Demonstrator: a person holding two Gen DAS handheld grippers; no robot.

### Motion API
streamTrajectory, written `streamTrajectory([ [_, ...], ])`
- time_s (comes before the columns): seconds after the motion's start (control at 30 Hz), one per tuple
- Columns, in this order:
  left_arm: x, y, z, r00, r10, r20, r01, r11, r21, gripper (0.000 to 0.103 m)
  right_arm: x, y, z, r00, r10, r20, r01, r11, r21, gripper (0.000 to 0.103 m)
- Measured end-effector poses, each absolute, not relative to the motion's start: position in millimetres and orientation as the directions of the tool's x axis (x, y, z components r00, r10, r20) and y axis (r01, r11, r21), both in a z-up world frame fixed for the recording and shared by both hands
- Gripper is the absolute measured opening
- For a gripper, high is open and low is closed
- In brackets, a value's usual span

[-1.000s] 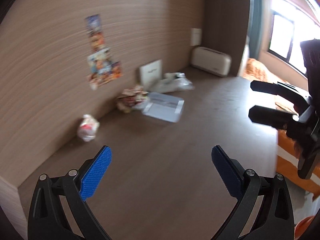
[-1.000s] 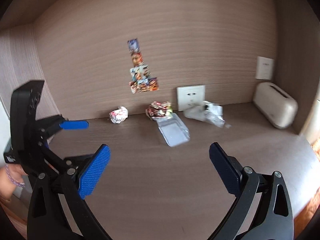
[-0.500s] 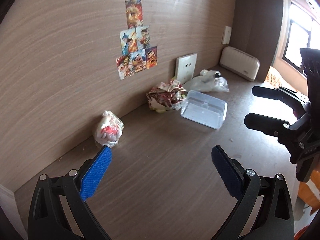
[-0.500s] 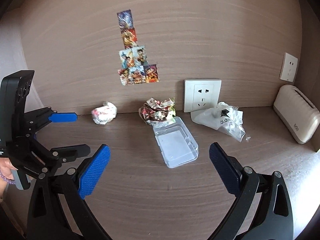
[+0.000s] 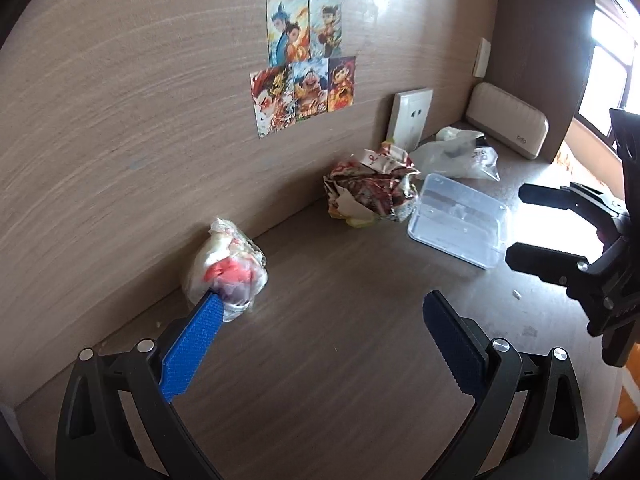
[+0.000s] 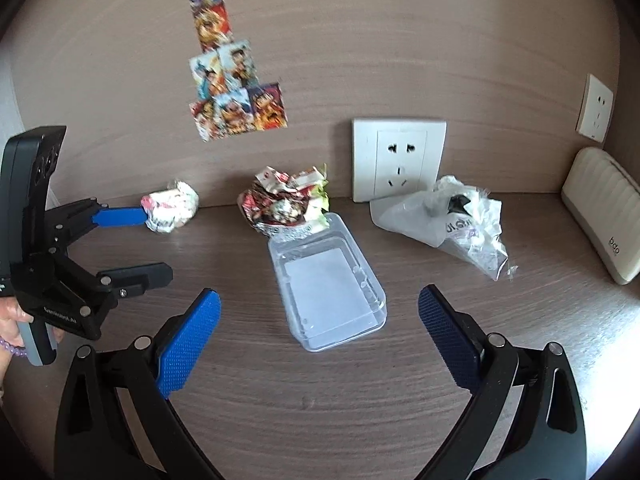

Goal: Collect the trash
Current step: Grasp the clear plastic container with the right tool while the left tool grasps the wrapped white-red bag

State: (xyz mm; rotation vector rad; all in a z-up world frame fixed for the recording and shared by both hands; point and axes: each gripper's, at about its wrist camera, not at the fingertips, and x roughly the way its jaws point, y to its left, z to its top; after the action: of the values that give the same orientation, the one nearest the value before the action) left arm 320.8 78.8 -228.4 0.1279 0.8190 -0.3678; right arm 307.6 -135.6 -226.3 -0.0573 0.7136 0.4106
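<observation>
Trash lies along the wood-panel wall on a brown desk. A small white-and-red crumpled wad is at the left. A crumpled red snack wrapper sits in the middle, against an empty clear plastic container. A clear plastic bag lies further right. My left gripper is open, and its left blue pad reaches the wad's near edge. My right gripper hangs open over the container's near end, holding nothing.
A white socket plate leans on the wall behind the bag. A beige box-shaped device stands at the far right. Picture stickers are stuck on the wall. A hand holds the left gripper.
Both grippers have moved closer to the wall and the trash. The left one has swung in until its blue pad reaches the white-and-red wad. Both stay open.
</observation>
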Motion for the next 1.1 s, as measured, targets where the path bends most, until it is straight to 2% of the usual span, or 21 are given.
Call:
streamTrajectory([
  [0.17, 324, 71, -227, 0.63, -0.29, -0.721, 0.407, 0.913, -0.011, 0.098, 321, -131, -238, 0.665, 0.329, -0.67, -0.382, 0.921, 0.073, 0.099],
  [0.37, 325, 62, -228, 0.644, -0.256, -0.721, 0.411, 0.911, 0.043, 0.098, 330, -127, -241, 0.653, 0.325, -0.684, -0.384, 0.921, 0.07, 0.099],
  [0.67, 331, 65, -232, 0.679, -0.194, -0.708, 0.346, 0.935, 0.076, 0.098, 329, -111, -242, 0.637, 0.314, -0.704, -0.405, 0.913, 0.041, 0.099],
  [0.73, 338, 63, -232, 0.694, -0.152, -0.704, 0.324, 0.939, 0.116, 0.098, 329, -109, -244, 0.633, 0.31, -0.709, -0.405, 0.914, 0.038, 0.099],
  [0.83, 355, 73, -232, 0.696, -0.108, -0.71, 0.26, 0.959, 0.109, 0.098, 328, -107, -245, 0.633, 0.311, -0.708, -0.404, 0.914, 0.04, 0.099],
  [0.9, 360, 78, -231, 0.687, -0.146, -0.712, 0.27, 0.961, 0.063, 0.098, 328, -106, -245, 0.631, 0.31, -0.712, -0.404, 0.914, 0.04, 0.099],
  [1.0, 362, 65, -236, 0.683, -0.09, -0.725, 0.277, 0.95, 0.143, 0.098, 334, -102, -246, 0.623, 0.304, -0.721, -0.404, 0.914, 0.036, 0.099],
  [1.1, 362, 67, -236, 0.677, -0.105, -0.728, 0.287, 0.949, 0.13, 0.097, 343, -100, -252, 0.609, 0.296, -0.736, -0.402, 0.915, 0.036, 0.099],
])
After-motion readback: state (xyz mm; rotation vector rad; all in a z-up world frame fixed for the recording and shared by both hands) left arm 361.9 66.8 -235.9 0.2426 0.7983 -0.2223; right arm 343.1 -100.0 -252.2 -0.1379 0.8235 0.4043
